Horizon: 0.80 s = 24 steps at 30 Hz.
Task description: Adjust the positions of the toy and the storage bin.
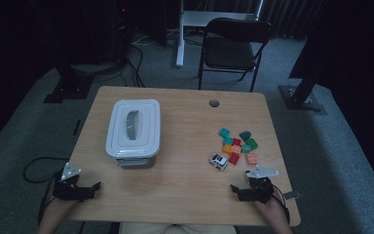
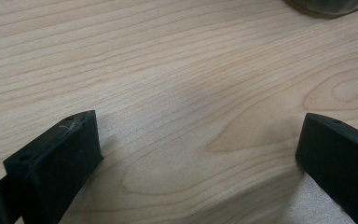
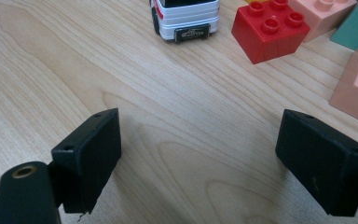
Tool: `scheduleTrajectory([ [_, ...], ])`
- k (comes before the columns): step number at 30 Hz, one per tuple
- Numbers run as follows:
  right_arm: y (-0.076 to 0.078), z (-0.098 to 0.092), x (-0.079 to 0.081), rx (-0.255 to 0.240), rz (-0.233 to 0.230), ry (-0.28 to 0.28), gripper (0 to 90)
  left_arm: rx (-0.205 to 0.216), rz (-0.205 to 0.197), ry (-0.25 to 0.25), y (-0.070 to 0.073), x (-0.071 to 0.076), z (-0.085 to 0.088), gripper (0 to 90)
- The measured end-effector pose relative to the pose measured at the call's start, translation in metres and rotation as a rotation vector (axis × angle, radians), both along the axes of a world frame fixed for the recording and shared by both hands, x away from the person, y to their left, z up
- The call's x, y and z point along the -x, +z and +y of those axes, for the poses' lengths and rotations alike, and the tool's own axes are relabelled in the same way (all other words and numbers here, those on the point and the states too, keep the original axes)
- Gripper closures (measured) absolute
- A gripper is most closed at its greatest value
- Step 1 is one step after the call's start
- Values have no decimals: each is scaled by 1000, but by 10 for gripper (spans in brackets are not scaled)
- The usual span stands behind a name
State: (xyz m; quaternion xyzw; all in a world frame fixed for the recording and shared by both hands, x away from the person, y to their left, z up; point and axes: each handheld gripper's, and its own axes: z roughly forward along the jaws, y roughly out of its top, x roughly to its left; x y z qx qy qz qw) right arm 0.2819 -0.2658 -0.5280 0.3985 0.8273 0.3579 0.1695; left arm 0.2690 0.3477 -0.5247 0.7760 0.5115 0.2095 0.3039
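While your two grippers rest at the near edge of the wooden surface (image 1: 185,170), nothing lies between either pair of fingers; your left gripper (image 1: 96,185) sits at the near left corner with its fingers spread wide over bare wood, and your right gripper (image 1: 233,187) sits at the near right with its fingers likewise spread and empty. Just beyond your right gripper stands a small white toy car (image 1: 218,162), its rear turned toward you in the right gripper view; a dark plate on its back bears writing too small to read. Beside the car lies a red brick (image 1: 234,158), and behind it a loose cluster of bricks (image 1: 237,142) in teal, green, orange and pink, some touching; a pink brick (image 1: 252,158) lies nearest your right hand. Toward the left, well apart from the bricks, stands a white lidded box (image 1: 134,127) with a grey handle set in its lid; open wood lies between it and your left gripper. Past the far edge stands a dark folding chair (image 1: 231,48).
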Motion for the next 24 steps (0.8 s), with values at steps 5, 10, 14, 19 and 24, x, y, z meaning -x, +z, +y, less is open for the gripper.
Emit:
scheduleTrajectory([
  [5, 0, 0, 0, 0, 0, -1, 136, 0, 0, -3, 0, 0, 0, 5],
  [10, 0, 0, 0, 0, 0, -2, 135, 2, 1, -14, 0, 0, 0, 5],
  [14, 0, 2, 2, 0, 2, -34, 135, -1, 1, -24, 0, 0, -1, 5],
  [19, 0, 9, 7, 7, 2, -81, 117, 0, 0, -34, 0, 0, -1, 5],
  [24, 8, 18, 7, -32, 7, -54, 128, -4, 14, -37, 2, -5, 0, 5],
])
